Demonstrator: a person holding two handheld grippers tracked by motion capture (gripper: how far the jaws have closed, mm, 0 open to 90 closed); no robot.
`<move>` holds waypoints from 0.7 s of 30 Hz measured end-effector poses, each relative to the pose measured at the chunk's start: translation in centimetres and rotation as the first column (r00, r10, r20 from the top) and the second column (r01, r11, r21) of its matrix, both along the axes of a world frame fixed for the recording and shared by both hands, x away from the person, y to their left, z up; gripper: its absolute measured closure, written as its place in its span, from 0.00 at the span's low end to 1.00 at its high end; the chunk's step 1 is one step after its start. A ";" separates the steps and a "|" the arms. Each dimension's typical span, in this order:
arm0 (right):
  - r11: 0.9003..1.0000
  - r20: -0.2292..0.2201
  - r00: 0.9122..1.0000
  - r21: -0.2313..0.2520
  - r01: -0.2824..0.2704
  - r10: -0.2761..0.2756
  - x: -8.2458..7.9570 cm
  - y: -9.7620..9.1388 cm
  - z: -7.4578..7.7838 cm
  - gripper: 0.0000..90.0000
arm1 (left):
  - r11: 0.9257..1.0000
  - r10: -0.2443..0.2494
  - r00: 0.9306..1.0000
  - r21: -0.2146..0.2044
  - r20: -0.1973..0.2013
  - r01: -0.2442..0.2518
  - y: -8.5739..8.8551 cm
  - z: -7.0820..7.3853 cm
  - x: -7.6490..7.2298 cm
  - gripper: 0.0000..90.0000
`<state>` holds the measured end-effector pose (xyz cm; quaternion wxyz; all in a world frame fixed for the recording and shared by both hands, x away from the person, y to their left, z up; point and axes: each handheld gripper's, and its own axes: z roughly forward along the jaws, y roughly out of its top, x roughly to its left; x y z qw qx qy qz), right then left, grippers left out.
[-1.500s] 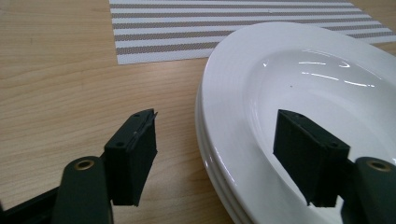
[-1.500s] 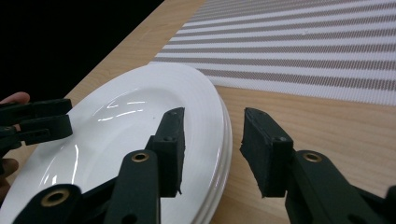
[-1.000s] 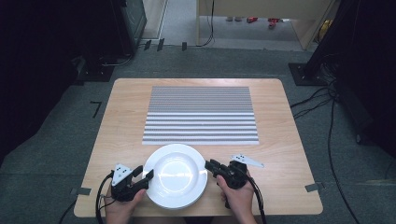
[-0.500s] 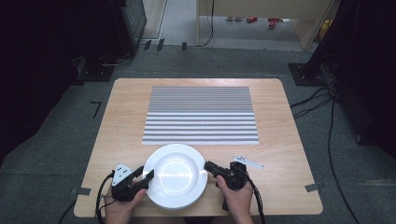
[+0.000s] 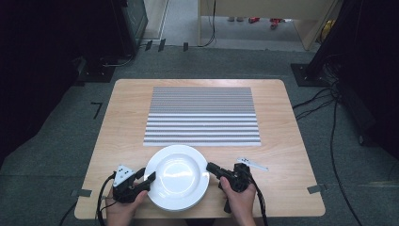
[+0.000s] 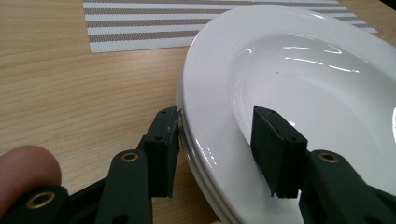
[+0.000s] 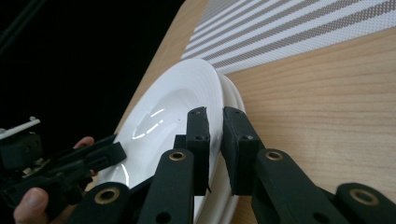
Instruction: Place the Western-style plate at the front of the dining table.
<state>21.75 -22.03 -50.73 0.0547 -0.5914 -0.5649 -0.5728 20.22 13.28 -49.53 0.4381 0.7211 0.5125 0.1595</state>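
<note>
A stack of white plates (image 5: 176,176) lies on the wooden table near its front edge. The top plate (image 6: 289,70) is deep and glossy. My left gripper (image 5: 146,175) is at the stack's left rim and stands open (image 6: 215,126), with one jaw outside the rim and the other over the plate's inside. My right gripper (image 5: 210,167) is at the stack's right rim. Its jaws are almost together (image 7: 215,116), with the top plate's rim (image 7: 173,98) pinched between them. The left gripper (image 7: 70,163) and a hand appear across the plate in the right gripper view.
A grey-and-white striped placemat (image 5: 202,115) lies flat in the middle of the table (image 5: 122,122), just beyond the plates. Cables run across the carpet to the right of the table. Dark equipment stands at both sides.
</note>
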 end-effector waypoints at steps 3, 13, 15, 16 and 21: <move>1.000 0.018 1.000 0.011 0.008 -0.008 -0.1 0.1 0.2 0.91 | 1.000 0.000 1.000 0.000 0.000 0.000 0.0 0.0 0.0 0.59; 1.000 0.002 1.000 -0.006 0.011 -0.011 -0.3 0.7 -0.2 0.91 | 1.000 0.000 1.000 -0.005 -0.003 0.000 0.0 0.0 0.0 0.59; 1.000 0.003 1.000 -0.007 0.014 -0.014 -0.3 0.8 -0.3 0.91 | 1.000 0.000 1.000 -0.007 -0.004 0.000 0.1 0.0 0.0 0.59; 1.000 0.004 1.000 -0.007 0.016 -0.016 -0.3 0.8 -0.3 0.91 | 1.000 0.000 1.000 -0.009 -0.004 0.000 0.1 0.0 0.0 0.59; 1.000 0.004 1.000 -0.003 0.019 -0.019 -0.3 1.1 -0.4 0.89 | 1.000 0.000 1.000 -0.013 -0.005 0.000 0.1 0.0 0.0 0.59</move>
